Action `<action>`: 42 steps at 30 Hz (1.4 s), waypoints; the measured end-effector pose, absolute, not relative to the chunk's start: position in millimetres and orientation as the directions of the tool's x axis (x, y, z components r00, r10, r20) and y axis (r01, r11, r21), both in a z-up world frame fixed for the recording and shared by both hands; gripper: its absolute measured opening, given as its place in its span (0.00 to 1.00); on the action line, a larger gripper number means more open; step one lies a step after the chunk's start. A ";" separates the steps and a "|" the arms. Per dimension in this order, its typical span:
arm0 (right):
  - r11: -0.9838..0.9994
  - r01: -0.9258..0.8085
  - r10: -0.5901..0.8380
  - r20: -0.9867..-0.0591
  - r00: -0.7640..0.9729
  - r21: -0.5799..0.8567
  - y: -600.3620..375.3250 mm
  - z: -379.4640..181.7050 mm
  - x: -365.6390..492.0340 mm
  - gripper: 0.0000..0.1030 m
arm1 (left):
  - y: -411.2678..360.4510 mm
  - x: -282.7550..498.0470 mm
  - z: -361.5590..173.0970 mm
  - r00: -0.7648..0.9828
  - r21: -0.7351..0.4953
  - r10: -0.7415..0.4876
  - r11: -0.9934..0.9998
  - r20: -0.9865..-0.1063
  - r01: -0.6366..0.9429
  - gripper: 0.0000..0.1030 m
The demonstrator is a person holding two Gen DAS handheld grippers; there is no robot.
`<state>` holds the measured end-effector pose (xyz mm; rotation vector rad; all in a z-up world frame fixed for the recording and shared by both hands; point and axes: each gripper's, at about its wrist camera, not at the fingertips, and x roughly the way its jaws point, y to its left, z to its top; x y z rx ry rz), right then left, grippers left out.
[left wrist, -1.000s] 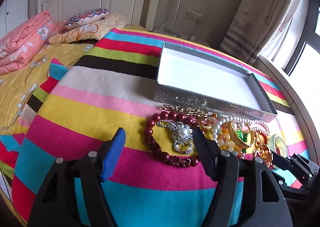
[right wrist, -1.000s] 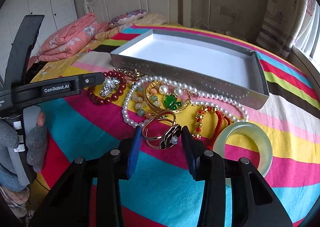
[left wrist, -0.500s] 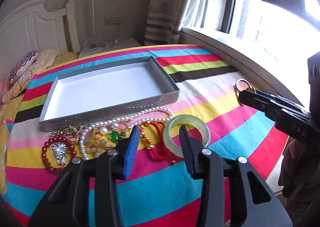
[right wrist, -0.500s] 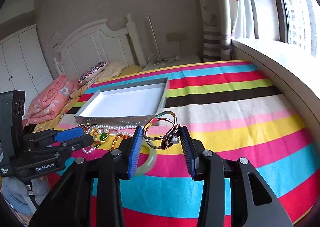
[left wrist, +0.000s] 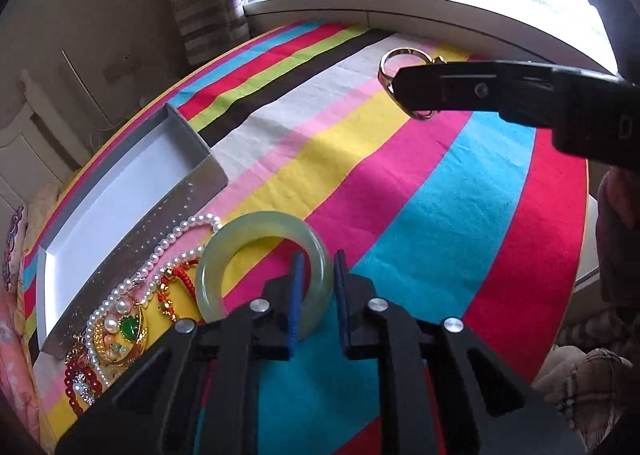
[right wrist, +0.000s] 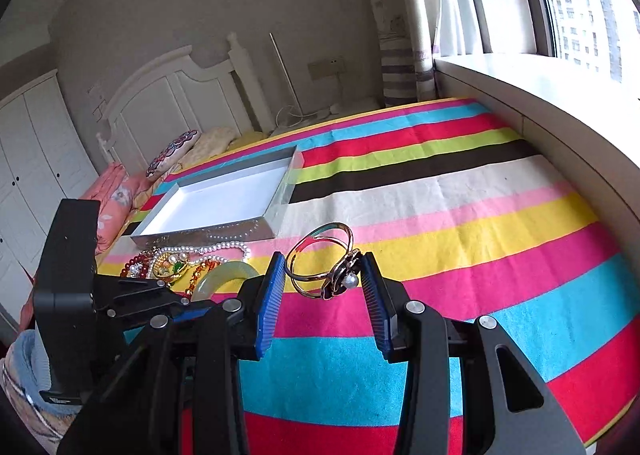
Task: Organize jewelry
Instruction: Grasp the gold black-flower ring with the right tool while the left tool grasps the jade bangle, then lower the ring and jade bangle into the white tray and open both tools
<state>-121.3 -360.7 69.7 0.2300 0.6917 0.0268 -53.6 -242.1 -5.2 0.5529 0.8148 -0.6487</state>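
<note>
My left gripper (left wrist: 318, 293) is shut on the near rim of a pale green jade bangle (left wrist: 224, 255), one blue pad inside the ring and one outside. The bangle rests on the striped cover beside a pile: a pearl necklace (left wrist: 168, 243), a gold pendant with a green stone (left wrist: 128, 329) and a red bead bracelet (left wrist: 74, 387). My right gripper (right wrist: 324, 281) is shut on a thin gold bangle with a black flower and a pearl (right wrist: 320, 251), held in the air over the pink and yellow stripes. A silver box with a white floor (right wrist: 208, 233) lies behind the pile.
The striped cover (right wrist: 480, 255) runs right to a white window sill (right wrist: 540, 103) and curtain (right wrist: 400, 55). Behind the box are pillows (right wrist: 172, 151) and a white headboard (right wrist: 160, 103). A light blue sleeve (right wrist: 24, 371) shows at the lower left of the right wrist view.
The left gripper swung right from the red bead bracelet to the jade bangle and closed on its rim. The right gripper lifted the gold bangle off the pile and carried it right.
</note>
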 end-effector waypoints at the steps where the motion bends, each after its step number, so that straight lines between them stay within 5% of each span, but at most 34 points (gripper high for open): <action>1: 0.974 0.052 0.102 -0.629 0.771 0.222 -362.2 69.6 -122.0 0.38 | -240.9 -53.9 -5.4 0.532 0.207 -0.309 0.682 -0.788 0.701 0.12; 14: 0.983 -0.061 0.157 -0.636 0.756 0.171 -311.2 76.8 -98.2 0.38 | -186.4 -43.1 79.4 0.702 0.179 -0.369 0.799 -0.609 0.575 0.13; 31: 0.989 -0.128 0.144 -0.754 0.641 0.081 -234.8 50.1 58.7 0.38 | -105.9 99.0 51.9 0.679 0.184 -0.097 0.926 -0.727 0.329 0.14; 34: 0.990 -0.114 0.135 -0.773 0.620 0.081 -233.6 38.5 77.9 0.38 | -102.4 111.0 44.2 0.671 0.183 -0.086 0.929 -0.737 0.321 0.13; 36: 0.993 -0.096 0.112 -0.790 0.602 0.067 -232.5 30.7 87.1 0.38 | -103.0 117.1 44.9 0.671 0.182 -0.076 0.935 -0.738 0.305 0.00; 42: 0.996 -0.077 0.081 -0.807 0.585 0.044 -230.7 20.1 101.1 0.39 | -108.8 118.6 58.2 0.666 0.137 -0.116 0.939 -0.737 0.315 0.01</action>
